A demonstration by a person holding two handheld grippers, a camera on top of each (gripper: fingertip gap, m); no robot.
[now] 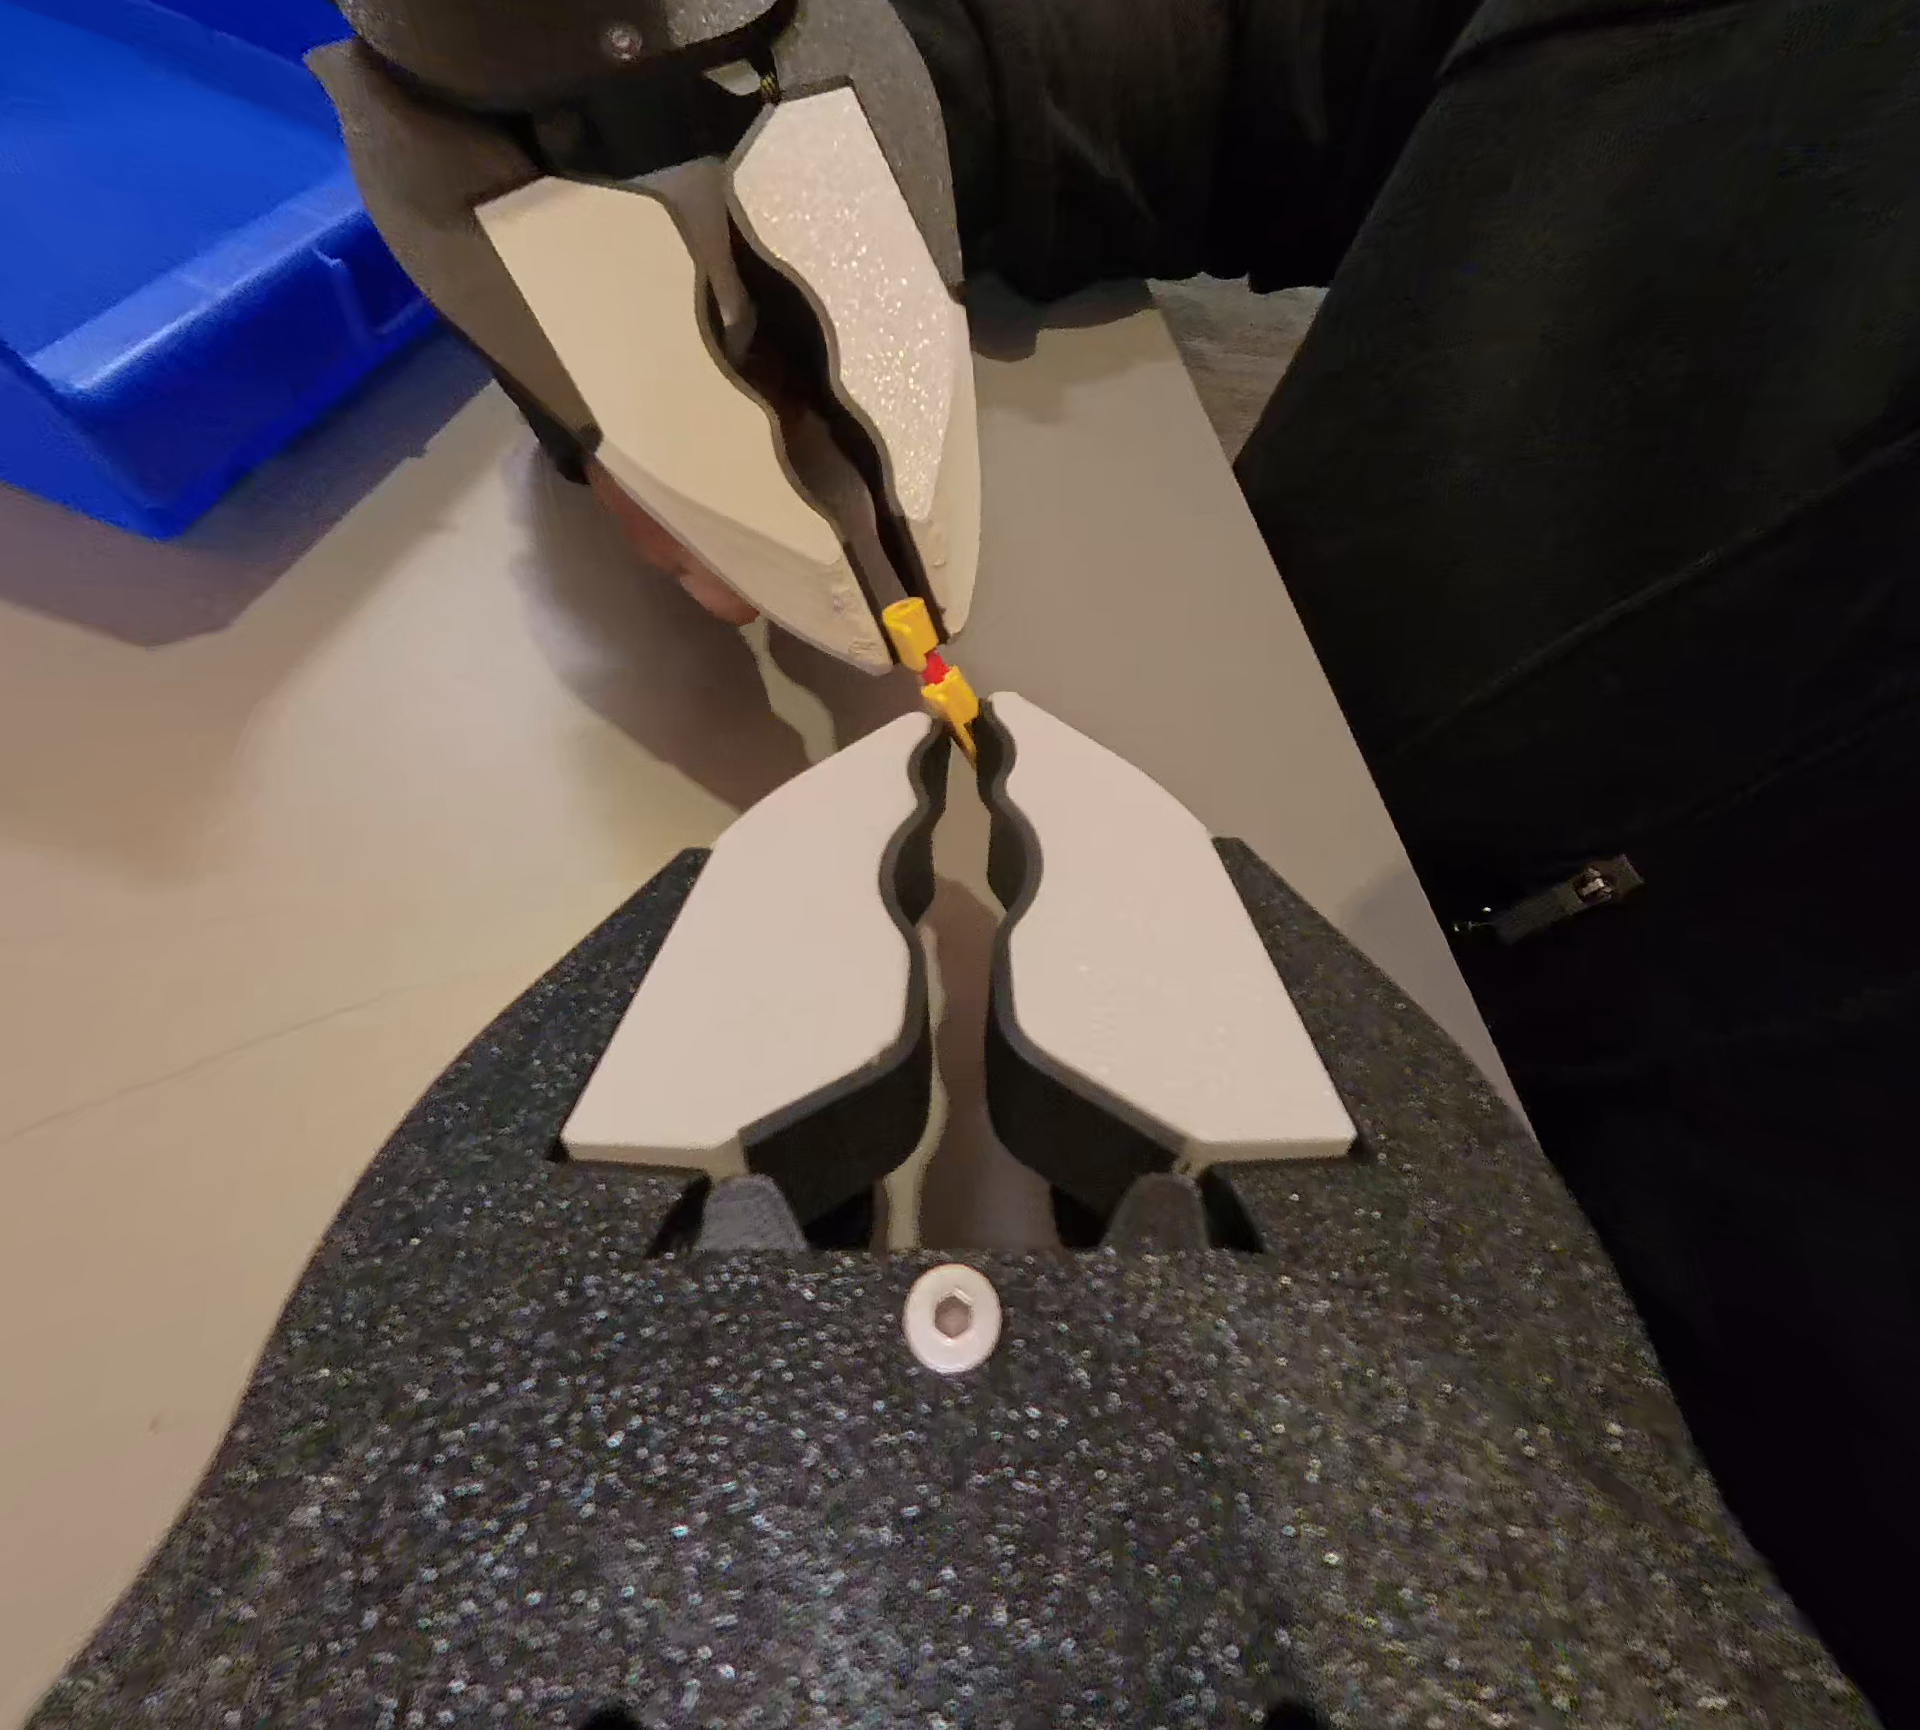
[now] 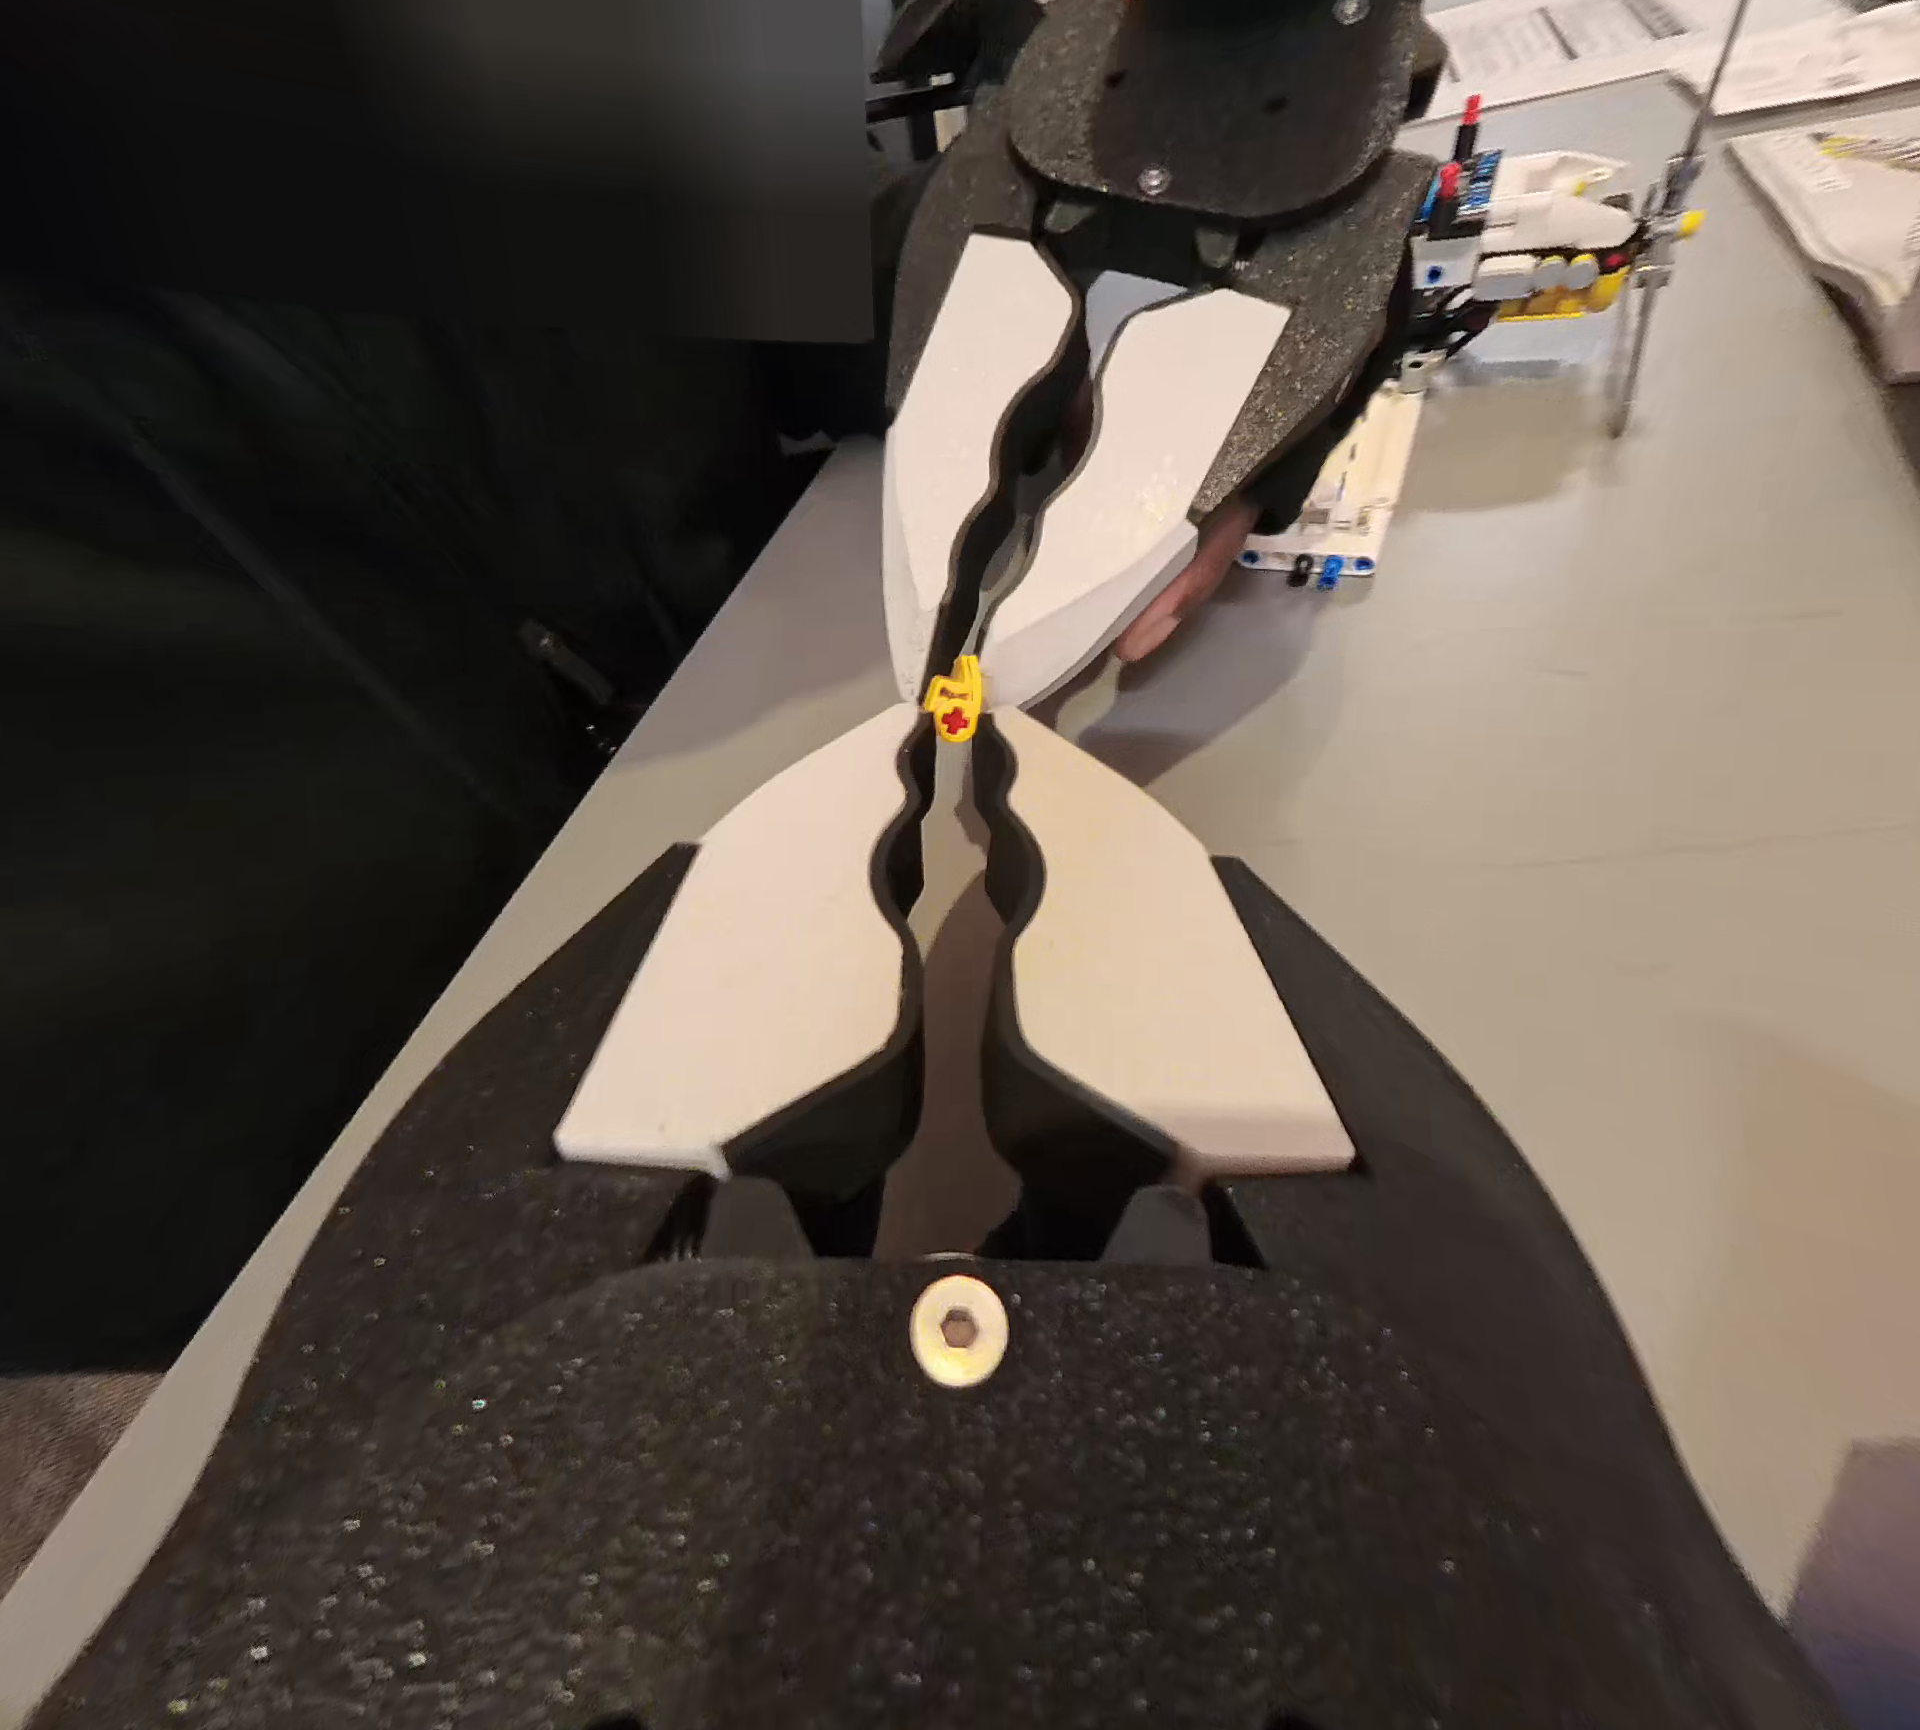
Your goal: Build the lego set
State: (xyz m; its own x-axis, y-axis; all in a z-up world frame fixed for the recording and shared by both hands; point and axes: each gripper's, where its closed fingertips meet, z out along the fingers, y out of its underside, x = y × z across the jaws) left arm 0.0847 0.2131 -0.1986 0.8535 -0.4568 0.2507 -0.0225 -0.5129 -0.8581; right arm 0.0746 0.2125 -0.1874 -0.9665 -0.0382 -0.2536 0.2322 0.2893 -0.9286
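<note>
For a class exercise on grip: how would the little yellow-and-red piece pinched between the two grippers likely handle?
The yellow-and-red piece looks like hard moulded plastic: probably stiff and light. It is tiny beside the fingertips, so likely easy to drop. Its rounded yellow ends suggest it could roll on the table.

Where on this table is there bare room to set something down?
Bare grey table lies right of the tongs, before the brick model; more beside the blue bin. Crowded: far corner with papers and where both tongs meet.
</note>
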